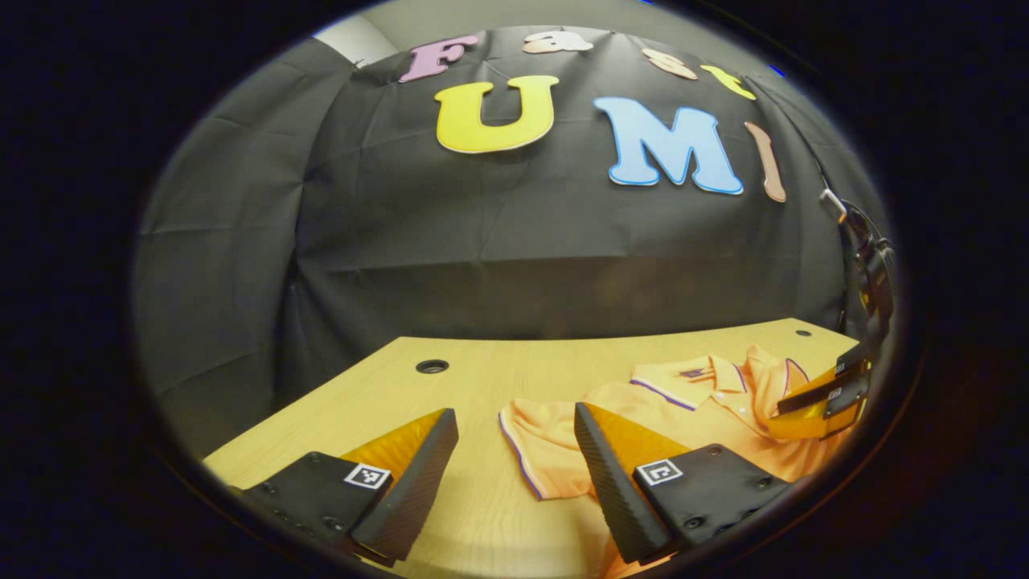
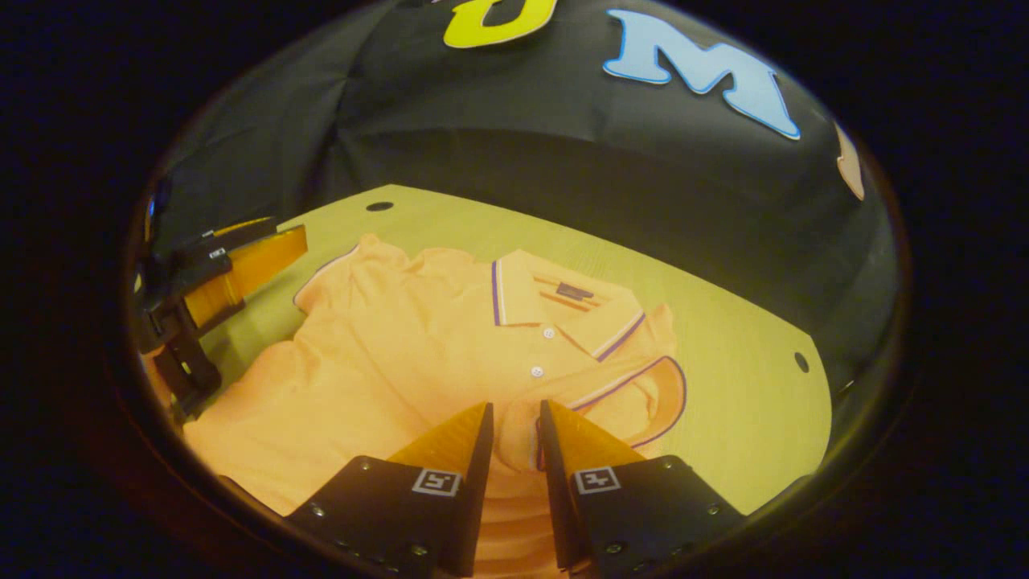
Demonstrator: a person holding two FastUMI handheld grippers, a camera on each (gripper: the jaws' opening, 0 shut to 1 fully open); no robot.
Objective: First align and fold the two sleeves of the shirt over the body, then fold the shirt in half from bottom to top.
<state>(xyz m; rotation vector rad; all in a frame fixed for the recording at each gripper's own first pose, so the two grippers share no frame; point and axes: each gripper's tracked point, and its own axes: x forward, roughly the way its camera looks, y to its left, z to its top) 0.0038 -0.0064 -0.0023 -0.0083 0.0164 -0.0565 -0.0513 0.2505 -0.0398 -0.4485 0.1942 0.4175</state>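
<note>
Pinching the orange polo shirt [image 2: 386, 362]'s sleeve [image 2: 522, 434] to fold it | right gripper [image 2: 514, 426] closed on cloth | left gripper [image 1: 514, 438] wide open, waiting.

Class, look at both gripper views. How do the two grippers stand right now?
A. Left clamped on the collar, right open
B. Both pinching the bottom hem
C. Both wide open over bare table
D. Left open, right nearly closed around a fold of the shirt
D: the left gripper gapes wide beside the sleeve, while the right gripper has shirt cloth bunched in its narrow gap.
</note>
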